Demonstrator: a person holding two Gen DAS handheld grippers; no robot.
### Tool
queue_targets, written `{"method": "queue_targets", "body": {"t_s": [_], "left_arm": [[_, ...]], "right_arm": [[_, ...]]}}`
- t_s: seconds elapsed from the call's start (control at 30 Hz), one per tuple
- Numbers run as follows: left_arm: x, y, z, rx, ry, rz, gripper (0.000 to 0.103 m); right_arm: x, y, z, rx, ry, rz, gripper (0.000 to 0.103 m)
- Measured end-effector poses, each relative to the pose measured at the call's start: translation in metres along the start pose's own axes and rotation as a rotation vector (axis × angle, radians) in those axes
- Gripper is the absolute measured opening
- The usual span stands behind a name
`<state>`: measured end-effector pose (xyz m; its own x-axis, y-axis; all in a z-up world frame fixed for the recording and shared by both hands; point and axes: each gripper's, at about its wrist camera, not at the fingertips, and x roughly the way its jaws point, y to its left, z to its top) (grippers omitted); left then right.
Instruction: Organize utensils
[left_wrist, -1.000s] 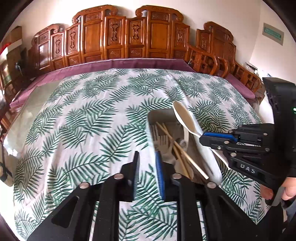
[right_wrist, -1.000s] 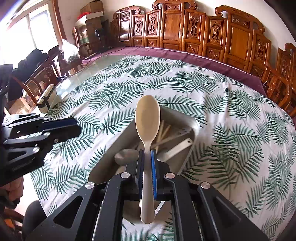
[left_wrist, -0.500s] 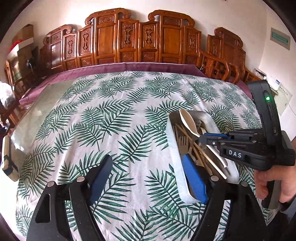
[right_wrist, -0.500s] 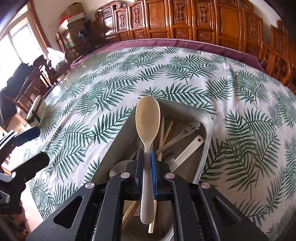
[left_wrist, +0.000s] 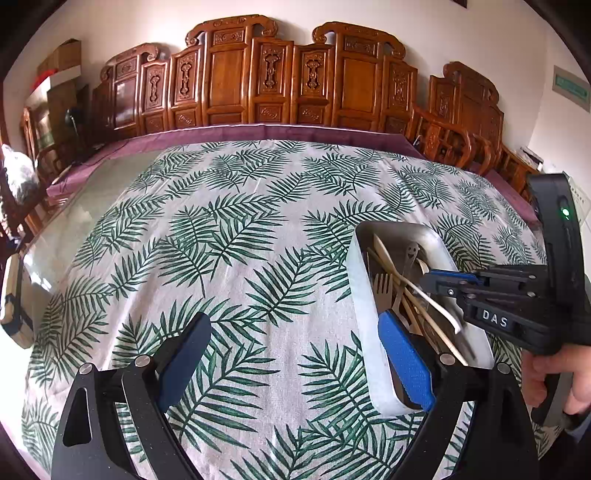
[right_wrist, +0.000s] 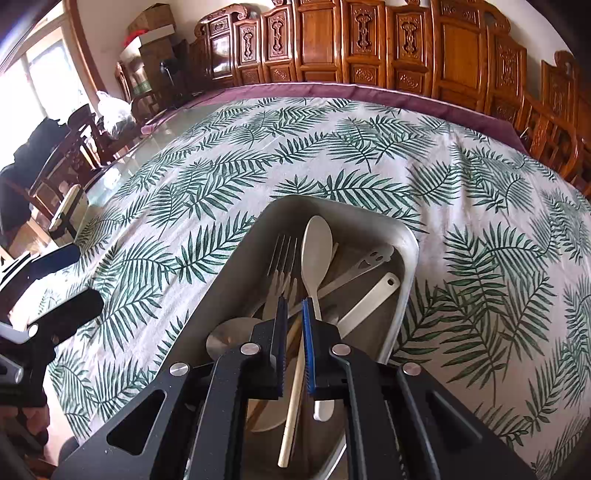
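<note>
Utensils (right_wrist: 314, 280) lie heaped in a metal tray (right_wrist: 236, 280) on the table, right under the right gripper (right_wrist: 293, 301). We see its jaws drawn almost together, only a narrow slit between the blue pads, and nothing pinched in that slit. A pale chopstick (right_wrist: 291, 398) lies below it, and the cream spoon (right_wrist: 316, 247) runs under the right-hand finger with its bowl resting among the forks (right_wrist: 286, 251). In the left wrist view a hand (left_wrist: 554, 373) grips the handle of this gripper.

The left gripper (left_wrist: 293, 321) sits at the tray's near left side. Its jaws have just been opening and now stand spread wide. We find nothing pressed between them, only cloth and the tray's left wall in the gap.

Further along the tray, we make out a slotted metal turner (right_wrist: 373, 258) with a face cut into it and a white handle (right_wrist: 369, 299) beside it.

Beyond the tray stretches the fern-print tablecloth (right_wrist: 332, 147), then a purple cloth (right_wrist: 369, 92) at the far edge. Carved wooden chairs (right_wrist: 369, 37) line the wall behind.
</note>
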<state>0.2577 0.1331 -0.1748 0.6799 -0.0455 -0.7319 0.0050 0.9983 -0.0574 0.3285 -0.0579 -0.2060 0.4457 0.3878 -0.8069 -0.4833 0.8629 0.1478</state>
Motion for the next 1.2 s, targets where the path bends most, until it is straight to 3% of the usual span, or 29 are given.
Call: {"method": "queue_targets", "body": {"t_s": [0.1,0.3,0.37,0.5,0.63,0.93,1.2], "left_arm": [[0.000,-0.003,0.000,-0.006,0.002,0.001,0.089],[-0.008,-0.016,0.001,-0.001,-0.008,0.000,0.093],[-0.012,-0.022,0.002,-0.006,-0.012,-0.005,0.095],[-0.022,-0.036,0.002,0.002,-0.028,-0.008,0.096],[-0.028,-0.049,0.002,0.003,-0.018,-0.014,0.096],[-0.045,-0.087,-0.013,0.041,0.000,0.005,0.096],[-0.076,-0.121,-0.030,0.060,0.023,-0.035,0.096]], "right_arm": [[-0.011,-0.001,-0.002,-0.004,-0.022,-0.008,0.011],[-0.047,-0.008,-0.013,-0.014,-0.081,-0.037,0.041],[-0.058,-0.013,-0.018,-0.002,-0.100,-0.054,0.064],[-0.077,-0.024,-0.030,0.017,-0.121,-0.090,0.078],[-0.095,-0.037,-0.045,0.042,-0.144,-0.120,0.100],[-0.130,-0.059,-0.081,0.107,-0.162,-0.162,0.101],[-0.179,-0.064,-0.111,0.143,-0.204,-0.190,0.101]]}}
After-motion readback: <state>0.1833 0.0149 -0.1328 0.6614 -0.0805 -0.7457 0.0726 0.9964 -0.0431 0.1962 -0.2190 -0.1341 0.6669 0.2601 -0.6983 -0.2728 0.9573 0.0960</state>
